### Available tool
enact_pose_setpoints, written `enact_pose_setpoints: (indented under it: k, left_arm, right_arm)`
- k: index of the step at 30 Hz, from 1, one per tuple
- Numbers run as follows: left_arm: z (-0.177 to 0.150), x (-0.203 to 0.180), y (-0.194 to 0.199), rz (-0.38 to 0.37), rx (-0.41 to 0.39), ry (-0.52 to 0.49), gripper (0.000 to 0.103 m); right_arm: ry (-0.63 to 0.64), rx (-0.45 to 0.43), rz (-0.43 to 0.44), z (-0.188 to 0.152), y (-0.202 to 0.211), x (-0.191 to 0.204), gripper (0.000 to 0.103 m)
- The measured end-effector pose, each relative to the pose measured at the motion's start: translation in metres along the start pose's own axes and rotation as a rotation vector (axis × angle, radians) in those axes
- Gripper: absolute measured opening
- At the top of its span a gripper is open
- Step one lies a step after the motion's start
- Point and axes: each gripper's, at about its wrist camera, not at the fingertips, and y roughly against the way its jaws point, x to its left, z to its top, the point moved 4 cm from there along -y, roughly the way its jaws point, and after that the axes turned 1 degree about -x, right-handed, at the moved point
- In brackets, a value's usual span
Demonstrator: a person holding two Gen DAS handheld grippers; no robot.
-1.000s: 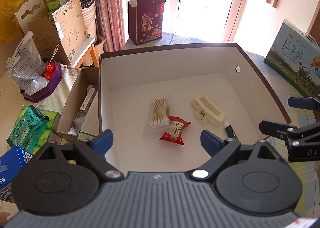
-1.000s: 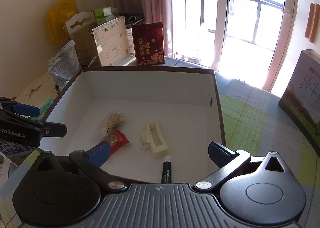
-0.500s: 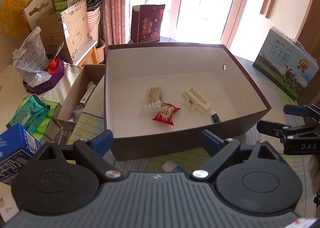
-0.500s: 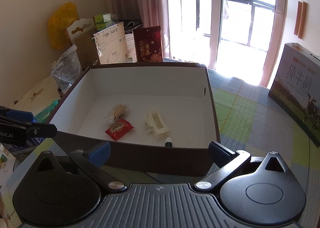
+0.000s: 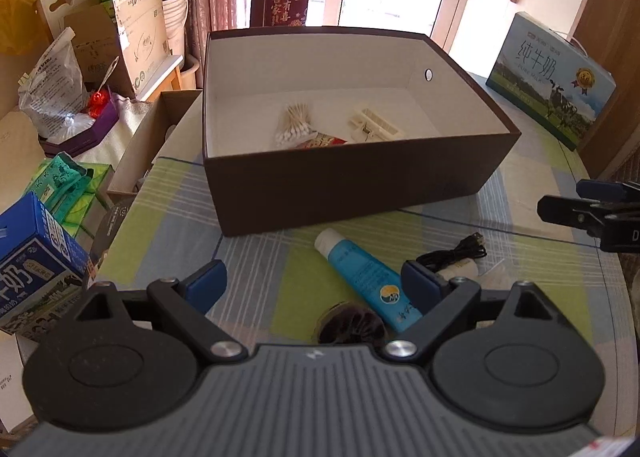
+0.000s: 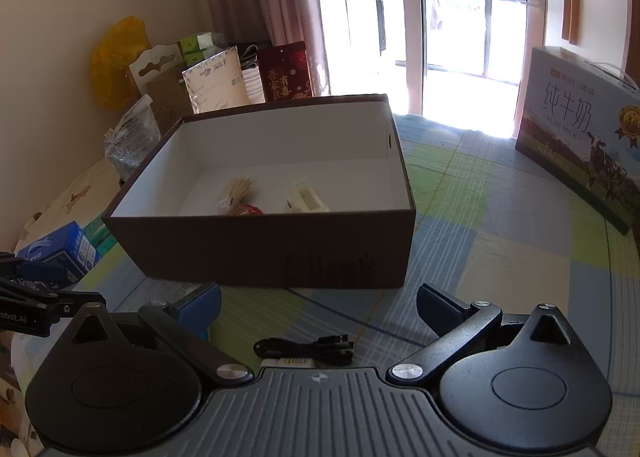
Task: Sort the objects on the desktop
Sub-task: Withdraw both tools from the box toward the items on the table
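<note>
A brown box (image 5: 344,189) (image 6: 264,253) with a white inside holds a cotton swab bundle (image 5: 294,127) (image 6: 238,193), a red snack packet (image 5: 322,142) and a cream clip (image 5: 376,125) (image 6: 304,199). On the checked cloth before it lie a blue tube (image 5: 366,277), a coiled black cable (image 5: 452,255) (image 6: 308,347), a dark round hair tie (image 5: 352,325) and a small white item (image 6: 286,363). My left gripper (image 5: 316,285) is open and empty above the tube. My right gripper (image 6: 318,305) is open and empty above the cable.
A milk carton case (image 5: 554,79) (image 6: 580,137) stands at the right. A blue milk box (image 5: 30,269), green packets (image 5: 66,181) and an open cardboard box (image 5: 148,141) crowd the left. A dark red gift bag (image 5: 282,3) stands behind the box.
Both grippers have pulled back from over the box to the cloth in front of it. The tube, cable and hair tie have come into view. Both stay open.
</note>
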Motion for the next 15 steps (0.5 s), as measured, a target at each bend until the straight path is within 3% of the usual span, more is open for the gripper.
enact_pose_setpoints:
  k: [15]
  left_arm:
    - [-0.034,-0.024,-0.007,-0.071,0.045,-0.084,0.092]
  right_arm:
    - [0.000,0.089,0.012,-0.058,0.010,0.009,0.101]
